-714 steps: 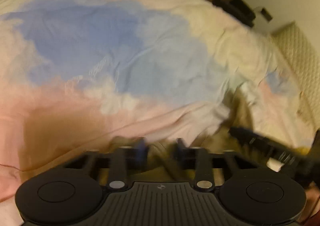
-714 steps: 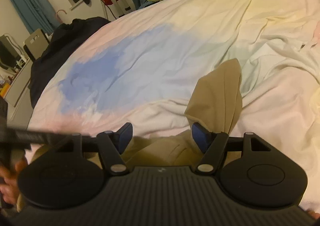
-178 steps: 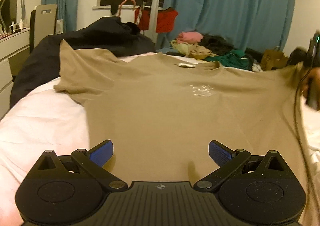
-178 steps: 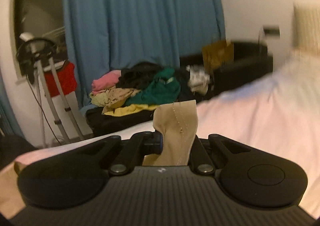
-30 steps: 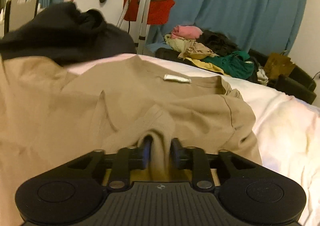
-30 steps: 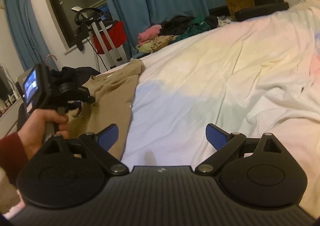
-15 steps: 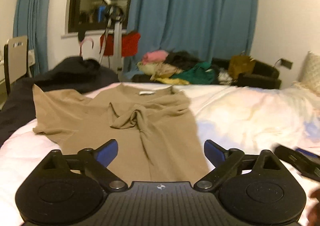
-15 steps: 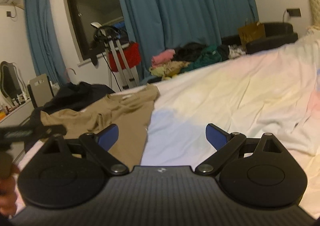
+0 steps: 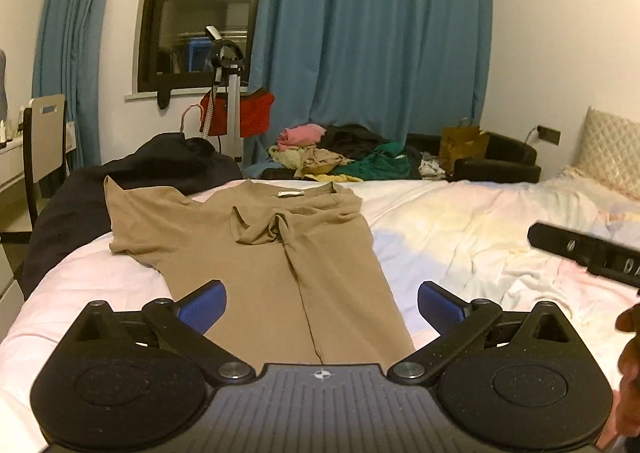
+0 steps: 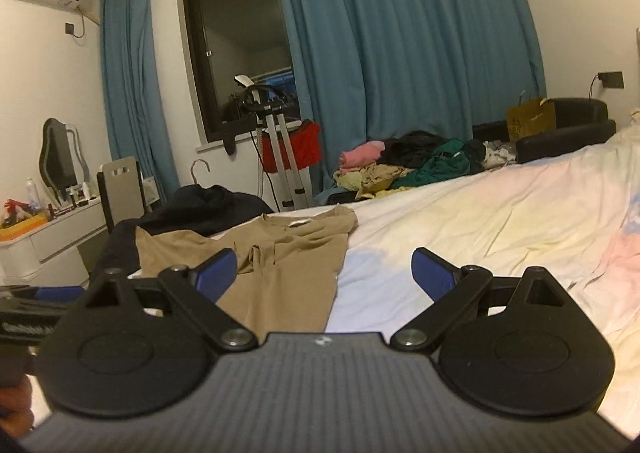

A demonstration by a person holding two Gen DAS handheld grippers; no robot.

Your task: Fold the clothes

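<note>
The shirt (image 9: 276, 277) lies flat on the bed (image 9: 460, 237), collar toward the far edge, its right side already folded over the middle with the sleeve bunched below the collar, its left sleeve (image 9: 132, 221) spread out beside a dark garment (image 9: 160, 165); the left gripper (image 9: 320, 305) hangs above the hem with fingers (image 9: 200, 303) wide and empty; the right gripper (image 10: 324, 275) hangs off to the side over bare sheet, fingers (image 10: 434, 275) likewise wide, holding nothing; the likely trouble is the bunched sleeve: a fold laid over that lump would come out crooked and thick; a pinch at the left sleeve could also catch the dark garment or the sheet under it, and drag the whole shirt askew; thin cloth may slip from the fingers if only a little edge is taken; as for containers, a brown paper bag (image 9: 460, 141) stands past the bed near a clothes pile (image 9: 340, 153); its contents cannot be seen.
</note>
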